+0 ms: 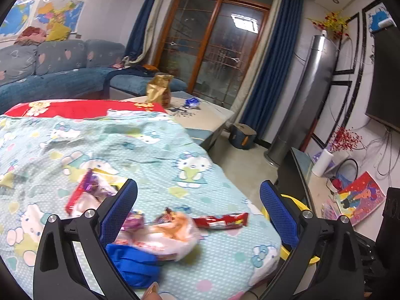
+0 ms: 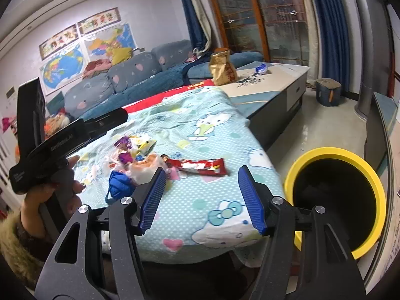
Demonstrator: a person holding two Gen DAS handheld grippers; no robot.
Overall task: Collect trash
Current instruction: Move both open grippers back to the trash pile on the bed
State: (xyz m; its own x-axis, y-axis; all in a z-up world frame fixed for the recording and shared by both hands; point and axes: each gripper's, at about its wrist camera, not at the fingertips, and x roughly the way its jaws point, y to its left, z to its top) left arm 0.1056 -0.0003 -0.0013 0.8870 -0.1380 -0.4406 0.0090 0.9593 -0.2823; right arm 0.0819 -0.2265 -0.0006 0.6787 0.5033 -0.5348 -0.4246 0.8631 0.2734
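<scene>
Wrappers, a long red snack wrapper (image 2: 197, 166) among them, litter the cartoon-cat blanket (image 2: 200, 130); left gripper (image 1: 198, 207) and right gripper (image 2: 202, 195) both gape, holding nothing, beside the yellow-rimmed black bin (image 2: 335, 200)

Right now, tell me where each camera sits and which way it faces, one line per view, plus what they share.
Left wrist: rides the open left gripper, low over the cartoon blanket, facing the glass door; its two blue fingers show.
Right wrist: rides the open right gripper, at the blanket's near edge, facing the sofa; its fingers and the person's left hand show.
Shared: red wrapper, blue crumpled piece, yellow-rimmed bin, gold bag.
</scene>
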